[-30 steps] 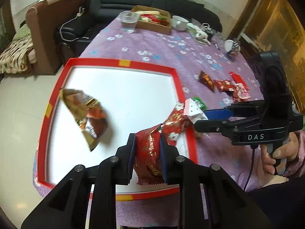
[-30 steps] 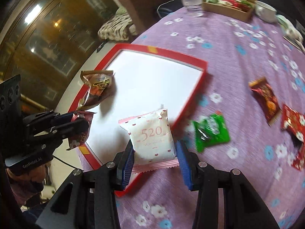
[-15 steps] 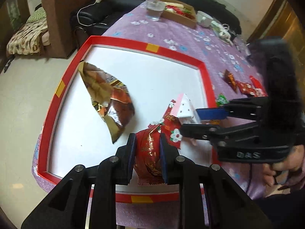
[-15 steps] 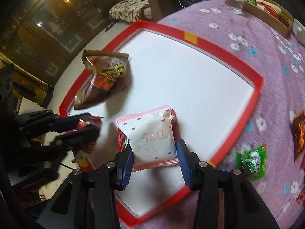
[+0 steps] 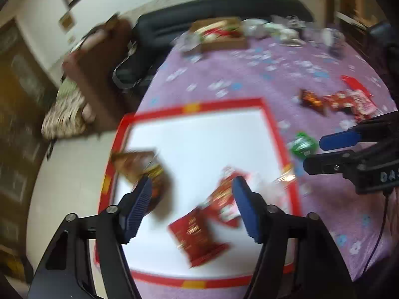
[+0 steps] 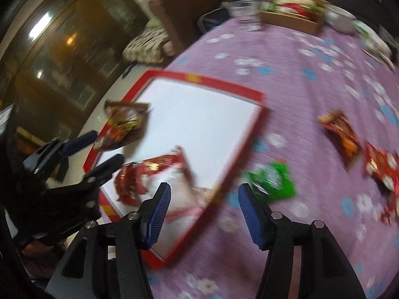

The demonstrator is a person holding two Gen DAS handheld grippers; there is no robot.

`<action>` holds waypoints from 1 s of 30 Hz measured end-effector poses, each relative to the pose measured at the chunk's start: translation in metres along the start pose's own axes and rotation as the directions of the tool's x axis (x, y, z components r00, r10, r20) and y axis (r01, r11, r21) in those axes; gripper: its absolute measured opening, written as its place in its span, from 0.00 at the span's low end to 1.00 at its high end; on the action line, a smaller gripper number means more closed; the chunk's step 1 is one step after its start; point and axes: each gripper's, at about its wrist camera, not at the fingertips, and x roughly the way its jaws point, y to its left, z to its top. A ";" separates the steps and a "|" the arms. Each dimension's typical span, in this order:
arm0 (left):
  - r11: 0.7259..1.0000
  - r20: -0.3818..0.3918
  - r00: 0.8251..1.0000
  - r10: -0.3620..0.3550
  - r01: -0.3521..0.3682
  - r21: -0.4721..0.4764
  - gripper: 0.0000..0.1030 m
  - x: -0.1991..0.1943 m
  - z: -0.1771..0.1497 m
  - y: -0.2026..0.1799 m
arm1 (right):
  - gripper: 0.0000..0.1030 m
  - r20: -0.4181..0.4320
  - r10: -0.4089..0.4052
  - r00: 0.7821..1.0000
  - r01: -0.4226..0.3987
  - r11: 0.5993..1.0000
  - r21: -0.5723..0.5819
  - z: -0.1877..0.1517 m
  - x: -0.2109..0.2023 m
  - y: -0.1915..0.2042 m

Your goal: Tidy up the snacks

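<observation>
In the blurred left wrist view my left gripper [image 5: 191,195] hangs over the white tray with the red rim [image 5: 192,107], jaws opening, nothing pressed between them. A red snack packet [image 5: 199,236] lies loose on the tray below it, beside a red-and-white packet [image 5: 225,196] and a brown bag [image 5: 142,165]. My right gripper [image 6: 203,198] is also opening, with nothing between its pads. The white packet [image 6: 180,186] lies at the tray's near corner [image 6: 224,90], under its left finger. The left gripper [image 6: 99,150] shows at the left, the right gripper [image 5: 321,152] at the right.
A green packet [image 6: 271,179] lies on the purple flowered cloth just outside the tray. Further right are a brown-red packet [image 6: 341,134] and red floral packets [image 6: 381,167]. A cardboard box of food [image 5: 219,37], a glass and cups stand at the table's far end. A sofa lies beyond.
Both grippers have opened and let go. The red packet and the white packet now lie on the tray. Both hands have pulled back from the tray.
</observation>
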 end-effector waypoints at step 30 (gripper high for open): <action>0.901 -0.165 0.972 -0.168 0.220 0.375 0.71 0.072 0.063 -0.150 | 0.63 0.144 -0.252 0.957 0.118 0.792 0.599 -0.169 -0.154 -0.202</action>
